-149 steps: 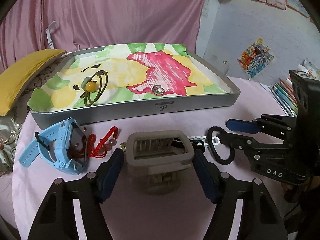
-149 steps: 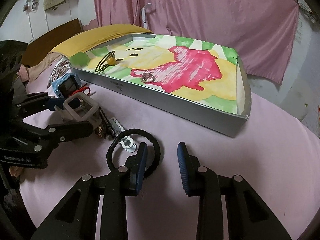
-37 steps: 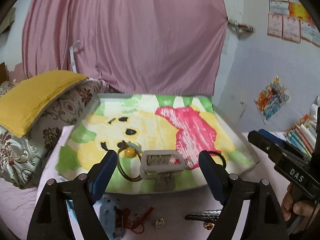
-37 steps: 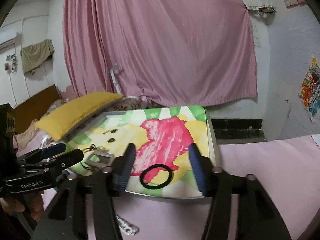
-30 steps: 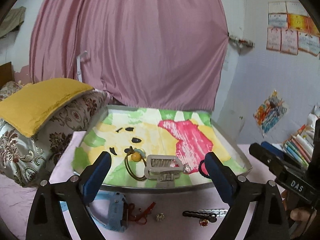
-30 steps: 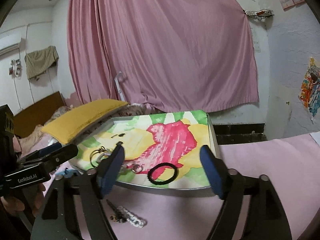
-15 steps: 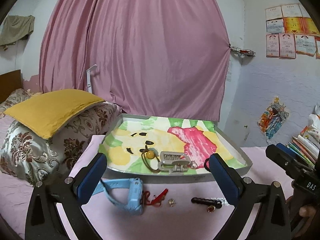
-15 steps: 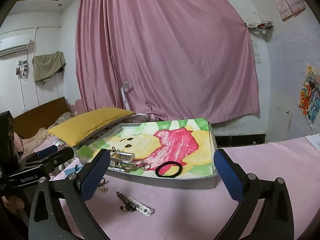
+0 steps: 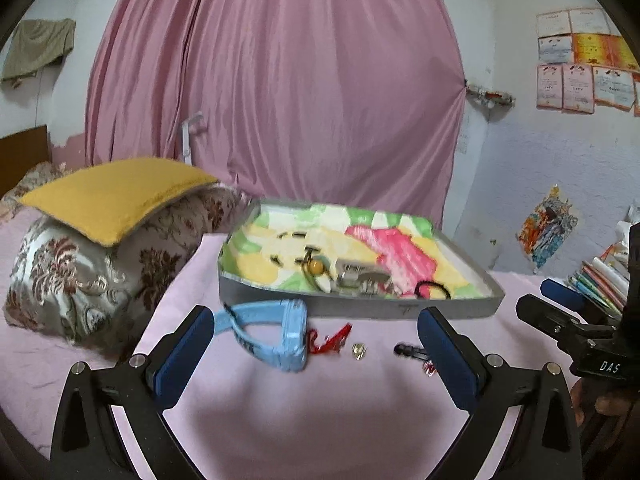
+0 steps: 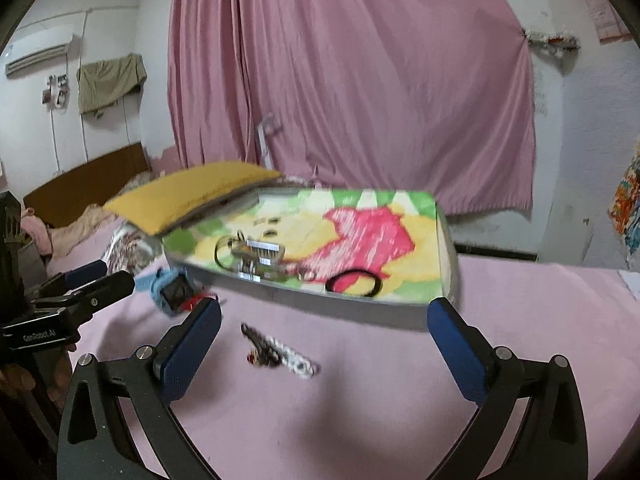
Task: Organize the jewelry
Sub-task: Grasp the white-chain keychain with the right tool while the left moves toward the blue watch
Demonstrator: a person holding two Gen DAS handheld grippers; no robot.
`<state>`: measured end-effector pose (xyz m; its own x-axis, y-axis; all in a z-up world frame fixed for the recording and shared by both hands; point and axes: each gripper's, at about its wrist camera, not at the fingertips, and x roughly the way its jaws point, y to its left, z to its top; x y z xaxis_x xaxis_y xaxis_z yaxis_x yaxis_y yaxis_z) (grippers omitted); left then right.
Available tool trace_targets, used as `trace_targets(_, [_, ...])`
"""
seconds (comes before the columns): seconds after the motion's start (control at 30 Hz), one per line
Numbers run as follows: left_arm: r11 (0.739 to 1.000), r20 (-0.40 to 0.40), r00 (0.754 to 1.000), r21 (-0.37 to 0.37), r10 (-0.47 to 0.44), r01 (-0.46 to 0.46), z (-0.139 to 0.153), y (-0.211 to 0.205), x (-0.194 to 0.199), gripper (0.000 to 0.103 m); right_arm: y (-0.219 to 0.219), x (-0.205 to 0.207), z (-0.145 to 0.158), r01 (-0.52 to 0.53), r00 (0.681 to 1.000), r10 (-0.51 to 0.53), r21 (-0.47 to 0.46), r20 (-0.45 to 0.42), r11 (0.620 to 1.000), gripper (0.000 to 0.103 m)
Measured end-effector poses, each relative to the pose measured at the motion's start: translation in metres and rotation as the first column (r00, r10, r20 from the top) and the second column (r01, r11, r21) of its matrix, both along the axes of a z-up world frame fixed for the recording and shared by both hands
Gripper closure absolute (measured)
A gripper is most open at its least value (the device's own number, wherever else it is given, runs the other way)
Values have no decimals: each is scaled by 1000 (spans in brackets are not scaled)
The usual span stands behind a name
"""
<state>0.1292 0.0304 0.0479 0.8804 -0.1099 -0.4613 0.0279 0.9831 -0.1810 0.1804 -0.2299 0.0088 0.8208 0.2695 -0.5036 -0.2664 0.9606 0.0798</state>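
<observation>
A: Where is the black-and-white beaded chain (image 10: 280,354) found?

B: On the pink cloth, just ahead of the right gripper (image 10: 324,344), lying slantwise (left end farther); both it and the left gripper (image 9: 316,354) are spread wide, nothing held.

Both views are smeared by motion, so the small things in the tray (image 9: 360,308) run together: the silvery clip (image 10: 260,258) and the loops beside it cannot be told apart, and part of the black hair band (image 9: 432,290) sits behind the tray's near wall in the left wrist view. On the pink cloth (image 10: 360,400), the tiny gold piece (image 9: 358,350) is too small to identify, and the dark chain (image 10: 280,354) is a blur. The left gripper's right finger (image 9: 452,364) covers part of that chain. The blue watch (image 10: 172,290) is half hidden behind a finger in the right wrist view. The papers on the wall (image 9: 580,72) are unreadable.
</observation>
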Motion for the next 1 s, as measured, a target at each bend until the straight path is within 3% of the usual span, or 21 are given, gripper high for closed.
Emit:
trace_targets(0.13, [1000, -83, 996, 19, -23, 25, -10, 0, 7, 1, 1, 8, -10, -13, 997, 11, -25, -75, 1000, 8])
trace_targets(0.2, [999, -119, 993, 20, -24, 27, -15, 1, 12, 1, 3, 15, -15, -26, 993, 22, -32, -114, 999, 21])
trace_targets(0.33, [999, -153, 987, -9, -39, 38, -20, 4, 17, 1, 7, 25, -27, -58, 980, 50, -36, -193, 998, 36])
trace_targets(0.67, [997, -242, 968, -50, -61, 50, -32, 11, 40, 33, 25, 36, -41, -152, 950, 117, -100, -289, 983, 64])
trace_targets(0.8, [996, -304, 951, -84, -62, 38, -40, 16, 51, 39, 32, 43, -44, -173, 940, 122, -138, -317, 975, 64])
trace_targets(1.0, [996, -316, 947, -85, -49, 23, -42, 20, 60, 39, 40, 49, -45, -201, 935, 138, -169, -326, 965, 67])
